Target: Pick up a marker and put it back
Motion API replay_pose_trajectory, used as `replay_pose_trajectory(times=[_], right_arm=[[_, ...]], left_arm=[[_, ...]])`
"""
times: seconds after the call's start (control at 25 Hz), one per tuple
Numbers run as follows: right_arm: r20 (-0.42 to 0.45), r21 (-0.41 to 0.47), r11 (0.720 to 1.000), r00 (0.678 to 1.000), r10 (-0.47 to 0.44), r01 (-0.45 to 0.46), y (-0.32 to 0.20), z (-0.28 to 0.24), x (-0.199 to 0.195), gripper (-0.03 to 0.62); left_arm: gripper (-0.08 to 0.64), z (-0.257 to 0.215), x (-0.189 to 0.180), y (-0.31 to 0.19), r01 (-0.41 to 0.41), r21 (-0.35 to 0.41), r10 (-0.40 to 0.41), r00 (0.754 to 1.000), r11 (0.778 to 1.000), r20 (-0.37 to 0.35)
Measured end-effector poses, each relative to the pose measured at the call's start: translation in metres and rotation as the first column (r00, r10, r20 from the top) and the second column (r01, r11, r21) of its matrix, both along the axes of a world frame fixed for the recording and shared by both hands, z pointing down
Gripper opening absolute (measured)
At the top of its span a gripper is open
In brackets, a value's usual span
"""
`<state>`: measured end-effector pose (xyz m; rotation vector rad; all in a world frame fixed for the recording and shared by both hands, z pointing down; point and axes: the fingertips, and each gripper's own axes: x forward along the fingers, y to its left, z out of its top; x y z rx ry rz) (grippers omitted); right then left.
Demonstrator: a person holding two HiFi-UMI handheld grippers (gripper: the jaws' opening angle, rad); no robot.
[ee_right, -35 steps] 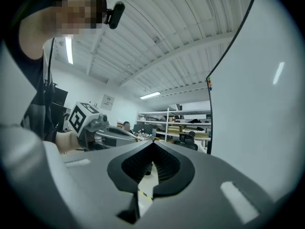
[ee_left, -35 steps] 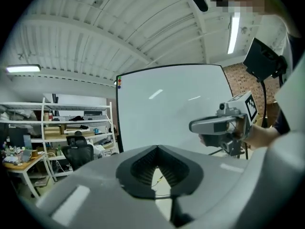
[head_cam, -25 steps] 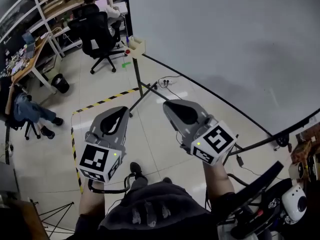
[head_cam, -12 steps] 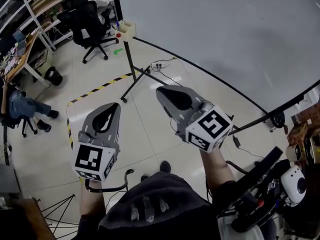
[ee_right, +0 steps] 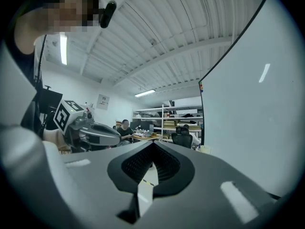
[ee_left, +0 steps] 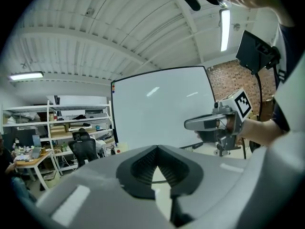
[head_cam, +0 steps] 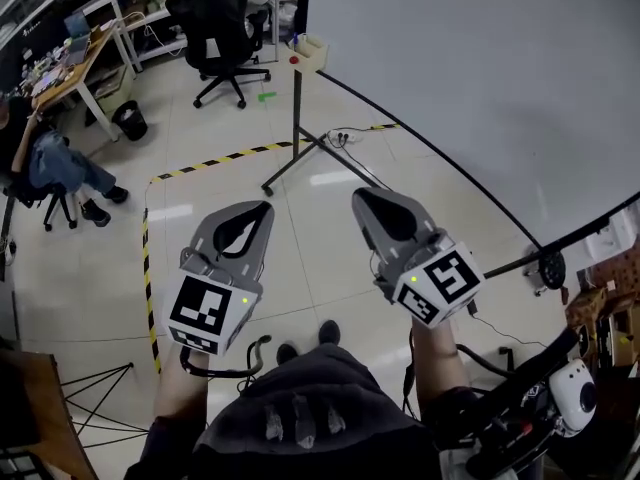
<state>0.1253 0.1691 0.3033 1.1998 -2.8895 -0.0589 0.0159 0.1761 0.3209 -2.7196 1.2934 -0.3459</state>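
While the left gripper [head_cam: 260,208] and right gripper [head_cam: 363,197] keep jaws clenched on nothing, well apart from the whiteboard's [head_cam: 480,68] tray [head_cam: 311,51], arriving there unopened could knock a marker down.

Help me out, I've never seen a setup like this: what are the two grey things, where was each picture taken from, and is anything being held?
There is no robot here. A person holds a two-jawed hand tool in each hand: the left gripper and the right gripper. The cubes with black-and-white squares are part of them. The head view comes from a camera on the person's head, looking down at the floor. The other two views come from cameras riding on each gripper, looking along its jaws. Ahead stands a whiteboard with a small tray at its corner; what lies in the tray is too small to tell. Both grippers are shut and empty.
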Motion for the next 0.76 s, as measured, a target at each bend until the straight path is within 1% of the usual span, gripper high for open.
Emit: replay_pose_trajectory(times=[0.16, 0.48, 0.6, 0.76], right_arm=[[-0.017, 0.0, 1.0, 1.0, 0.007, -0.007, 0.017, 0.001, -0.007, 0.0], [-0.045, -0.014, 0.999, 0.998, 0.041, -0.042, 0.047, 0.006, -0.011, 0.0], [-0.032, -0.028, 0.999, 0.999, 0.043, -0.044, 0.053, 0.009, -0.009, 0.0], [-0.014, -0.031, 0.999, 0.999, 0.039, -0.039, 0.06, 0.007, -0.009, 0.0]], left_arm=[[0.006, 0.001, -0.008, 0.017, -0.007, 0.006, 0.007, 1.0, 1.0, 0.005], [0.006, 0.005, -0.018, 0.041, -0.023, 0.003, 0.023, 1.0, 1.0, -0.018], [0.006, 0.008, -0.017, 0.046, -0.03, -0.002, 0.03, 0.999, 1.0, -0.02], [0.006, 0.004, -0.019, 0.051, -0.033, 0.012, 0.034, 0.999, 0.999, -0.022]])
